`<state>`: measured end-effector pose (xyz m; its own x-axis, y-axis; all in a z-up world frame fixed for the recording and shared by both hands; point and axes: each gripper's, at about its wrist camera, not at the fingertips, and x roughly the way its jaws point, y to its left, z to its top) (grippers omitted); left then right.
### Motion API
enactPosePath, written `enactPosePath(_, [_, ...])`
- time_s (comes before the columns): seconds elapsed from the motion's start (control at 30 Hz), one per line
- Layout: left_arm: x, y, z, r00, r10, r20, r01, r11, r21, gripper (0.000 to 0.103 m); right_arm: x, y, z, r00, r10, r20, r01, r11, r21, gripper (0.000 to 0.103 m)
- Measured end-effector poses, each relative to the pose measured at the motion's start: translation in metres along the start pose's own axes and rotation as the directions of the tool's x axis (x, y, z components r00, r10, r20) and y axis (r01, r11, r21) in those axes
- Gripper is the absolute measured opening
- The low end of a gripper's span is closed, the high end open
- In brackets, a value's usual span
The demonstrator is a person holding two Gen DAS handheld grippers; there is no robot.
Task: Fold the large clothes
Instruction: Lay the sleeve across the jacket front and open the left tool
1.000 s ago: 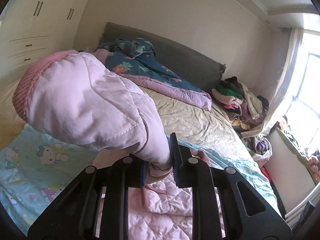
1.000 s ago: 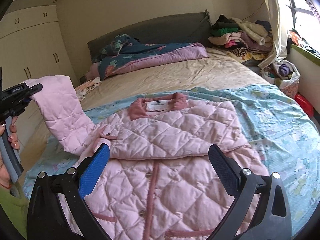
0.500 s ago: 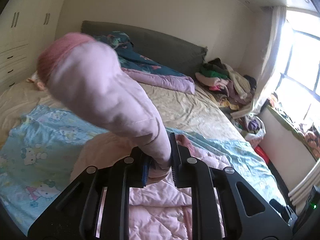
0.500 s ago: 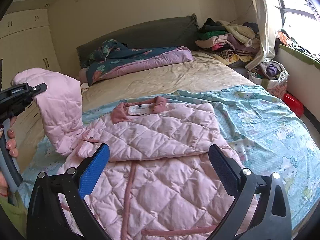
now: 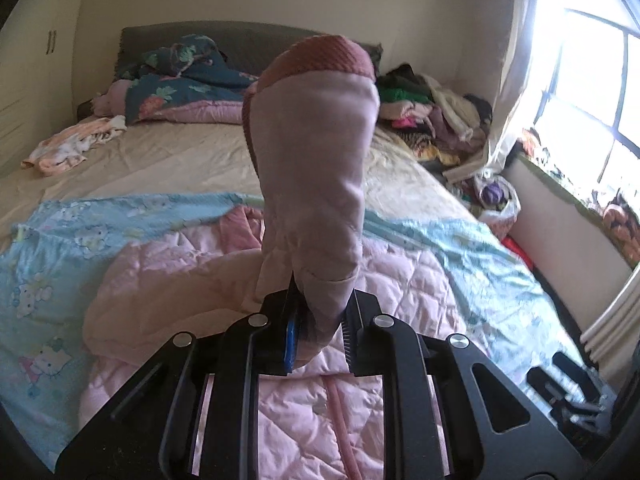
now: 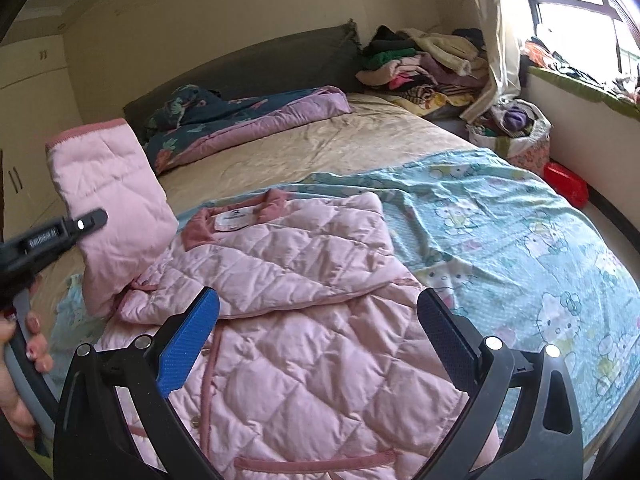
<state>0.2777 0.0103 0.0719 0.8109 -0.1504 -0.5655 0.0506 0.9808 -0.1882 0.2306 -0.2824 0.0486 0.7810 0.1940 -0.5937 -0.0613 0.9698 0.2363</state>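
A pink quilted jacket lies face up on a blue Hello Kitty sheet on the bed, its right sleeve folded across the chest. My left gripper is shut on the jacket's left sleeve and holds it upright above the jacket body; the darker pink cuff points up. In the right wrist view the left gripper and the raised sleeve are at the left. My right gripper is open and empty, hovering over the jacket's lower half.
A dark floral quilt lies at the headboard. A pile of clothes sits at the bed's far right corner. A small garment lies on the beige sheet. A bag and red box stand by the window wall.
My left gripper has swung the sleeve from the left toward the middle, over the jacket. The right gripper stayed open, shifting slightly.
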Motion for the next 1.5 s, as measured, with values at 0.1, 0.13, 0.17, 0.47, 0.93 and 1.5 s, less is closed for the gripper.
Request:
enactPosePath(0.1, [0.013,-0.013,-0.011,0.999,0.016,-0.037,-0.014,0.999,0.052,0.01,0.004,-0.011,0.0,1.0,-0.014,-0.006,0.014,1.0,0.027,0.099])
enactPosePath(0.13, [0.017,-0.015,-0.014,0.999,0.021,-0.046,-0.018,0.998,0.064,0.01,0.005,-0.016,-0.001,1.0,-0.018,-0.009,0.018,0.999,0.038,0.099])
enactPosePath(0.17, [0.024,-0.019,-0.019,0.998,0.024,-0.063,-0.019,0.996,0.081,0.01,0.006,-0.019,-0.001,1.0,-0.021,-0.011,0.022,0.999,0.046,0.099])
enactPosePath(0.47, [0.062,-0.044,-0.053,0.984,0.08,-0.157,-0.043,0.973,0.225,0.015,0.015,-0.04,-0.005,0.999,-0.041,-0.032,0.043,0.995,0.089,0.099])
enactPosePath(0.93, [0.075,-0.07,-0.09,0.951,0.048,-0.306,0.056,0.944,0.325,0.067,0.026,-0.06,-0.009,0.996,-0.063,-0.059,0.07,0.988,0.138,0.099])
enactPosePath(1.5, [0.037,0.004,-0.061,0.966,0.066,-0.251,-0.019,0.983,0.183,0.093,0.058,-0.019,-0.019,0.988,0.049,-0.146,-0.033,0.993,0.111,0.099])
